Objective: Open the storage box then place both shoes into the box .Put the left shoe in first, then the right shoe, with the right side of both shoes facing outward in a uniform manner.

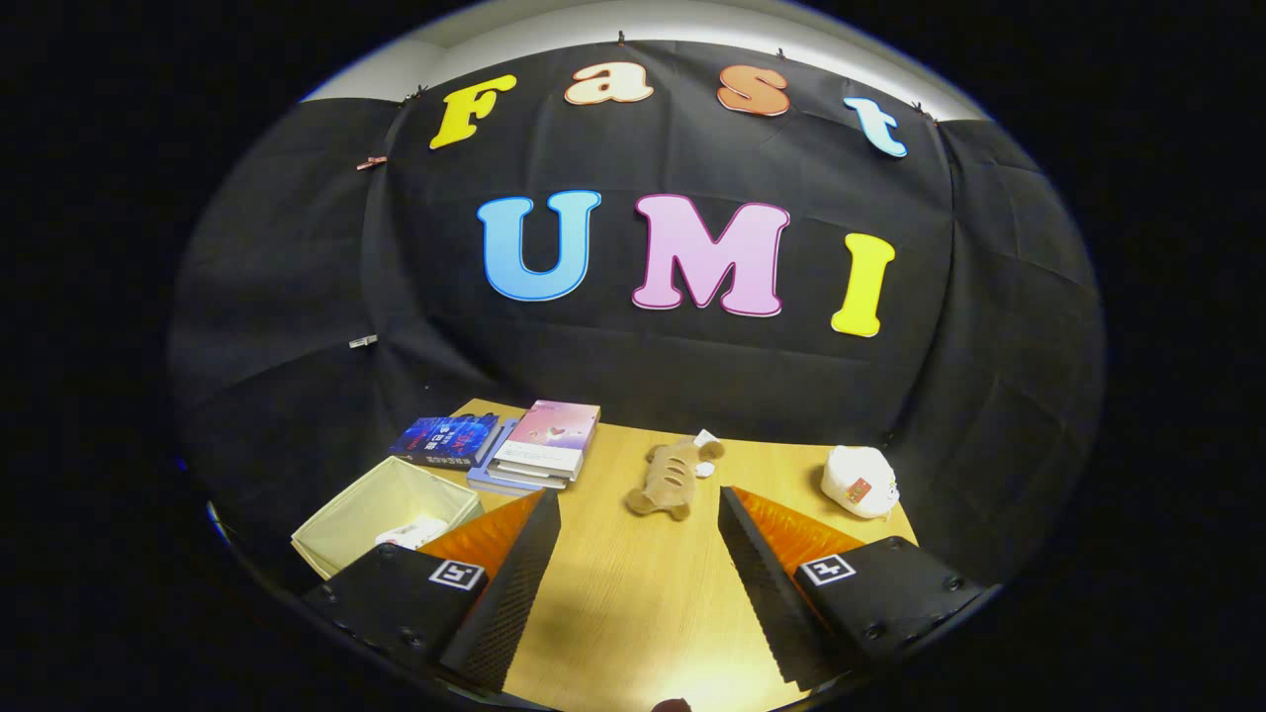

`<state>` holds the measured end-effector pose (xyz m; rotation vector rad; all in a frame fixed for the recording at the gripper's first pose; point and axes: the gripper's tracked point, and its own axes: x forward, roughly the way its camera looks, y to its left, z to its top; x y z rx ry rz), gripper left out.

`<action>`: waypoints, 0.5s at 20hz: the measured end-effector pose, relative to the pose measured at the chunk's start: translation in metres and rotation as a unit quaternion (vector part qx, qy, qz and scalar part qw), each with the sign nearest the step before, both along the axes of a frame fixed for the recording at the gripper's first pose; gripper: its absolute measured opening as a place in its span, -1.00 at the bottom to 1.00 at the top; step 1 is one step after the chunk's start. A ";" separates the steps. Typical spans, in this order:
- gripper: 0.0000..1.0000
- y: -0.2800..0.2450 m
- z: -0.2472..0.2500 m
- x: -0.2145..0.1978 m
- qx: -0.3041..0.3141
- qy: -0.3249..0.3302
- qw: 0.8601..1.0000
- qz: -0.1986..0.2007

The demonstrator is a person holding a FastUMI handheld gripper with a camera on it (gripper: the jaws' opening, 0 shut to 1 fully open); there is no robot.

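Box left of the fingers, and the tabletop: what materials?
Box: likely fabric, matte cream, with soft, thin walls; something white lies inside. Tabletop: wood or wood-look laminate, light grain lines with a slight sheen. The gripper fingers stand open above it.

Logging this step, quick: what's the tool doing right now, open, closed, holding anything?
Tool: open, fingers spread wide over bare table, holding nothing.

Some books [514, 445] sit in a pile on the wooden table [633, 593], far past the left finger. A brown stuffed toy [673, 478] lies ahead between the fingers.
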<state>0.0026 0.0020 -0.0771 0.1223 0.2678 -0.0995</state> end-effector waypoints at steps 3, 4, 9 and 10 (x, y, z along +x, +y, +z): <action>0.99 -0.014 0.014 -0.003 -0.015 -0.034 0.999 -0.020; 0.99 -0.013 0.018 -0.004 -0.014 -0.045 0.999 -0.020; 0.98 -0.011 0.011 -0.012 -0.007 -0.044 0.999 -0.011; 0.98 -0.011 0.011 -0.011 0.000 -0.043 0.999 -0.010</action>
